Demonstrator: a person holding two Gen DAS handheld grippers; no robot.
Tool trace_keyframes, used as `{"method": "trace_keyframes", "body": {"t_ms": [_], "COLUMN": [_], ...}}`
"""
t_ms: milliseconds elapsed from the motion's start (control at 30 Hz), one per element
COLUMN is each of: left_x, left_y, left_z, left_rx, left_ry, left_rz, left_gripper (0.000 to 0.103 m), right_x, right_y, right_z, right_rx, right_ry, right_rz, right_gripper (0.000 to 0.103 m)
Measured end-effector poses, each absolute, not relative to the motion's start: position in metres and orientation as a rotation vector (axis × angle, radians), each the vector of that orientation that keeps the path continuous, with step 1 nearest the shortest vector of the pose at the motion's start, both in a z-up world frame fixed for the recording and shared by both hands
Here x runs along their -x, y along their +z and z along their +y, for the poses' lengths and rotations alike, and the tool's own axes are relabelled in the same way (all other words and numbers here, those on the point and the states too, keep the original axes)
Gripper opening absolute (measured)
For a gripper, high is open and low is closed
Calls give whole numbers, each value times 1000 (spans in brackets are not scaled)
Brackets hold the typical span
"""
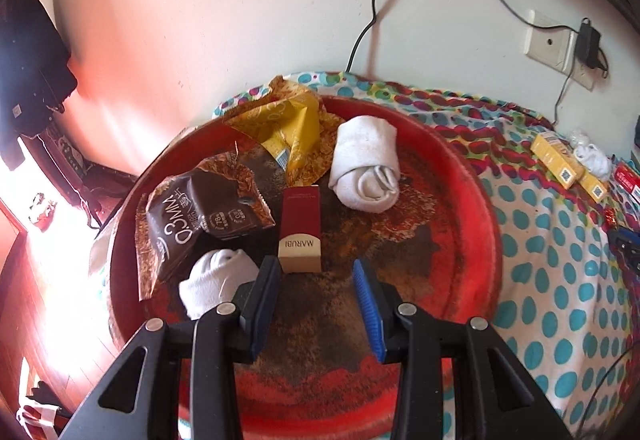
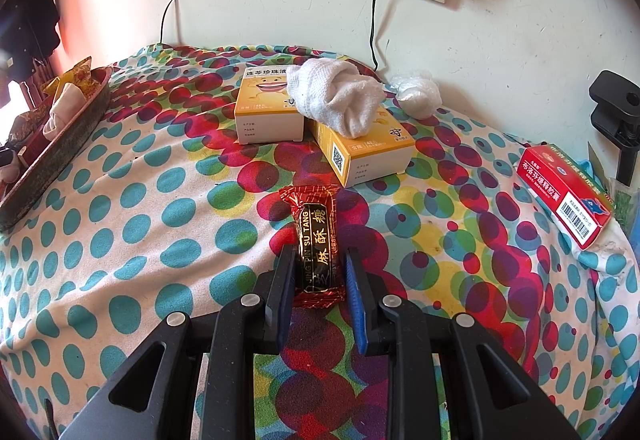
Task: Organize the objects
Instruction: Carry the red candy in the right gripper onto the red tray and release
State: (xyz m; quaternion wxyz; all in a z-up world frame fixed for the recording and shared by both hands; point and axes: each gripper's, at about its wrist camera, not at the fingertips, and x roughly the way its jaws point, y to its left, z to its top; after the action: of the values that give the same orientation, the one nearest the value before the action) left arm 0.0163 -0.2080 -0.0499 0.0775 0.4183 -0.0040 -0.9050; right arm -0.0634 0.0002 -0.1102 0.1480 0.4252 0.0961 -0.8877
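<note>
My left hand-held gripper (image 1: 316, 296) is released w/ nothing between the jaws, just near of the dark red box (image 1: 300, 228) lying in the red tray (image 1: 472, 208), where things get gathered. My right hand-held gripper (image 2: 318, 280) is clenched on the candy bar (image 2: 316, 244) on the dotted desk cloth (image 2: 120, 200), prob. bound for the tray at far left.

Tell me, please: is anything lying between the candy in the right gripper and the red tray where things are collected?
Nothing visible does. The right gripper is shut on the candy, and only bare dotted cloth lies between it and the red tray at the left. The yellow boxes sit farther back, off that line.
</note>
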Motion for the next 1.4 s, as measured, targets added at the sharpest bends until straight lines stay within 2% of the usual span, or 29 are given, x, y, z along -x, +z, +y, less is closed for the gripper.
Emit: {"method": "trace_keyframes", "body": {"t_ms": [167, 433, 800, 1067, 1400], "left_x": [-43, -61, -60, -60, -59], "left_y": [-45, -45, -59, -59, -56], "left_z": [-200, -185, -187, -197, -214], "left_rx": [-1221, -1172, -1258, -1228, -1202], "left_ry": [-2756, -2832, -2845, -2823, -2821], "left_rz": [-22, -133, -50, -56, 25], "left_gripper": [39, 39, 39, 39, 39], "right_x": [64, 64, 77, 77, 89], "right_y": [-110, -111, -104, -66, -42], "right_z": [1, 3, 29, 38, 16], "right_rx": [-1222, -1220, -1278, -1163, -1039], "right_ry": [-2553, -2560, -2621, -2577, -2374], "right_rz": [276, 294, 339, 332, 372], "right_gripper": [23, 22, 21, 21, 21]}}
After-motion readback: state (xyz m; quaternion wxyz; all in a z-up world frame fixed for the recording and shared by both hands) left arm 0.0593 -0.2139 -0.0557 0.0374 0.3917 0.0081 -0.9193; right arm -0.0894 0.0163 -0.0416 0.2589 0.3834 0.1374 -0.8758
